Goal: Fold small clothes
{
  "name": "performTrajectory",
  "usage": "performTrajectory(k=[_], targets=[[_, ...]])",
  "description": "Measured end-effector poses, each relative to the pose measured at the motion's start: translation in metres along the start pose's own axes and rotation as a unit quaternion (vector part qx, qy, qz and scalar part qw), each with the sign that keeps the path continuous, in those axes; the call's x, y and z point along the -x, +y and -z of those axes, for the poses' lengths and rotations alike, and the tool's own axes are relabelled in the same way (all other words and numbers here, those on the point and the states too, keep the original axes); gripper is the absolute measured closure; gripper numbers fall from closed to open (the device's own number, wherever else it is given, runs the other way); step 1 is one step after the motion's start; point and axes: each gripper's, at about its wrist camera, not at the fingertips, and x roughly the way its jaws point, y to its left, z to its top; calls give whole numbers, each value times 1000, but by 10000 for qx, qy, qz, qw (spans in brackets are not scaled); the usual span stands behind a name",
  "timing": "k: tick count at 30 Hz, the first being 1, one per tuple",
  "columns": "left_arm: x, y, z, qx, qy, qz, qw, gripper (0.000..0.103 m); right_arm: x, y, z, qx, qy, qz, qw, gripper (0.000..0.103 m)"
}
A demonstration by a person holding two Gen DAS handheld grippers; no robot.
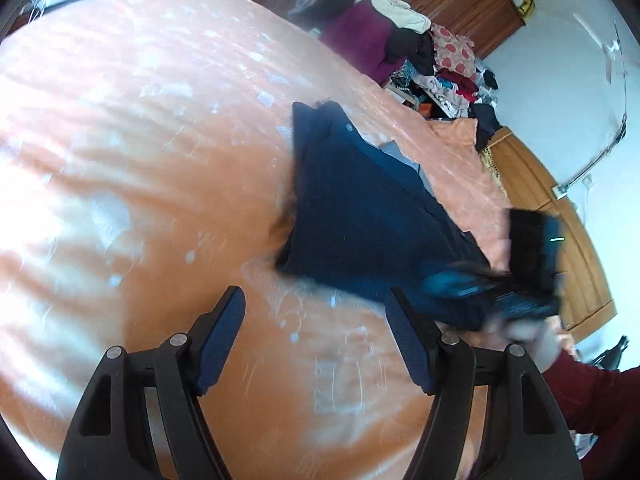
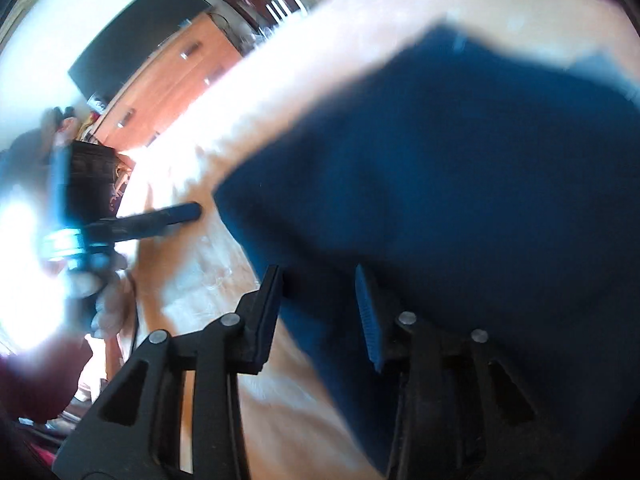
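I see a bed (image 1: 140, 160) under an orange cover with pale white marks. A navy garment (image 1: 360, 208) lies flat on it. At the garment's far edge a grey piece (image 1: 394, 152) pokes out, touching it. Beyond the garment, the cover bunches into a fold (image 1: 456, 132) near the bed's far corner.

Bright daylight, blown-out glare at the right wrist view's left edge, heavy motion blur, fisheye-curved dark corners.

Both wrist cameras look down their grippers, close over the bed (image 1: 120, 160), sharing the navy garment (image 1: 360, 208).
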Motion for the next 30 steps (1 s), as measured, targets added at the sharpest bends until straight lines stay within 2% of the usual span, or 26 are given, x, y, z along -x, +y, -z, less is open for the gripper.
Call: performTrajectory(k=[3,7,11,14,18,19,21,23,24,25,28,29,30], targets=[[6,-3,9,83,45,330,9994,30,1,16,9,180,-69,60,9998,53],[4,-9,12,203,-71,765,9968,29,6,17,4,248,180,-13,9995,53],[-7,-11,10,344,-158,862,9956,29,-4,26,-5,421,589,11,9974,51],[-6,-6,11,480,-240,969,9938,28,-17,22,-8,406,655,-33,9970,49],[-4,1,14,596,-242,1007,9928,28,-5,21,-10,427,492,19,9979,52],[-3,1,14,571,-237,989,9932,28,3,23,-15,433,323,86,9985,50],[-1,-2,15,512,-239,955,9938,27,31,28,-28,439,-314,81,9985,50],[2,1,18,527,-268,981,9934,27,39,33,-46,401,-707,-32,9967,62],[3,3,20,560,-281,999,9930,27,33,36,-53,413,-695,-15,9967,86],[2,6,22,601,-294,1018,9925,27,20,39,-60,456,-595,-5,9972,100],[-1,5,21,599,-285,970,9931,26,-41,49,-66,589,135,-281,9978,99],[-2,4,20,575,-271,952,9934,26,-70,53,-61,658,667,-488,9944,100],[-2,4,20,561,-263,945,9936,26,-90,57,-53,821,924,-370,9916,103]])
